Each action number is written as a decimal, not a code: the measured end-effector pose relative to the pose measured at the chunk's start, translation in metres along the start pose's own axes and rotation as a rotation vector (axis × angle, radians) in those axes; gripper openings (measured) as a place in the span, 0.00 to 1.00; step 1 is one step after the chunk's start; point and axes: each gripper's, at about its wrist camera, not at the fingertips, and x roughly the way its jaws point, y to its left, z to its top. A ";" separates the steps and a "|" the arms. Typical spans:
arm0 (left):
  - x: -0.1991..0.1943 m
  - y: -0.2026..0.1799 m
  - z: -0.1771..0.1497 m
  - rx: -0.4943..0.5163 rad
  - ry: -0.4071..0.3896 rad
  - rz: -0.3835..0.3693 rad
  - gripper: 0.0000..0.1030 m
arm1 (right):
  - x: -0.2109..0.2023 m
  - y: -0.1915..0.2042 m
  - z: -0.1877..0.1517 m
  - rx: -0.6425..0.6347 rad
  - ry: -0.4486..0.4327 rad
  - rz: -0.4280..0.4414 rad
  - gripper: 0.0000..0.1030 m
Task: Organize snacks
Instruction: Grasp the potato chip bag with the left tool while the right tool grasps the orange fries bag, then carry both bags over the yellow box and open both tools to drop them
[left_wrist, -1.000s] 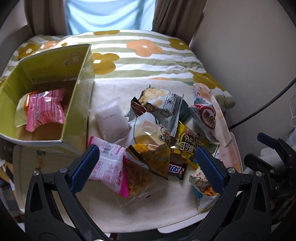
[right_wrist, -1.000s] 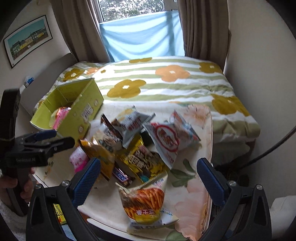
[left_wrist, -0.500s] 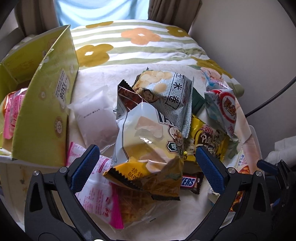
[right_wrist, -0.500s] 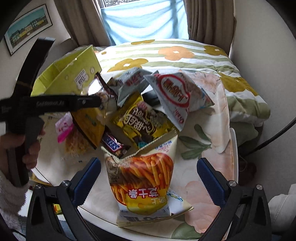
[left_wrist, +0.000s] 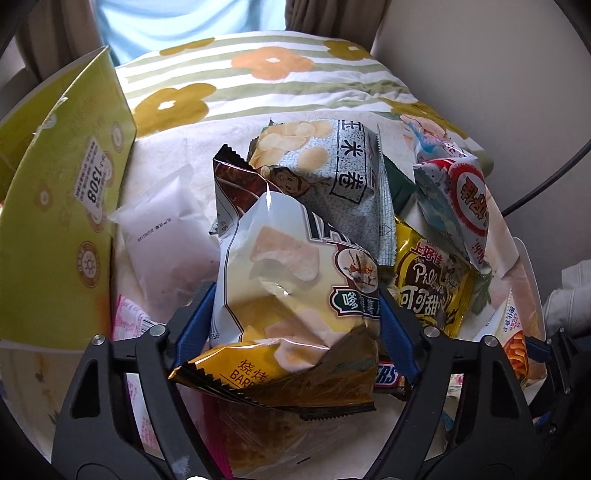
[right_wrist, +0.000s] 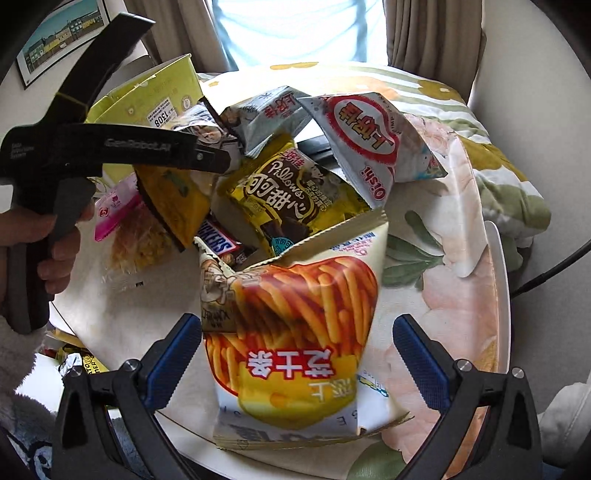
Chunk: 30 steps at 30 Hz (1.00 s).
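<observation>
A pile of snack bags lies on a round table (right_wrist: 443, 317). My left gripper (left_wrist: 295, 325) has both pads against the sides of a white chip bag (left_wrist: 291, 266) at the front of the pile, over a gold barbecue bag (left_wrist: 280, 380). My right gripper (right_wrist: 295, 358) is open, its fingers either side of a yellow-orange fries bag (right_wrist: 299, 332) without touching it. A green cardboard box (left_wrist: 62, 206) stands at the left. The left gripper also shows in the right wrist view (right_wrist: 221, 162).
Other bags in the pile: a grey rice-cracker bag (left_wrist: 332, 166), a yellow Pillows bag (left_wrist: 428, 284), a red-and-white Oishi bag (left_wrist: 461, 199), a Snickers bar (right_wrist: 218, 240), a white pouch (left_wrist: 166, 229), a pink packet (right_wrist: 114, 206). A flowered quilt (left_wrist: 258, 74) lies behind.
Both grippers moved forward and down into the pile. The left gripper narrowed from wide open onto the white chip bag. The right gripper closed in around the fries bag but stays open.
</observation>
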 end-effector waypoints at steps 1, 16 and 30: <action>-0.001 0.001 -0.001 -0.003 -0.002 0.001 0.66 | 0.003 0.001 0.002 0.002 0.002 0.001 1.00; -0.017 0.002 -0.006 0.005 -0.034 0.028 0.58 | 0.024 0.004 -0.004 -0.054 0.099 0.013 0.70; -0.061 -0.001 -0.012 -0.022 -0.087 0.040 0.58 | -0.001 0.001 -0.001 -0.006 0.064 0.037 0.47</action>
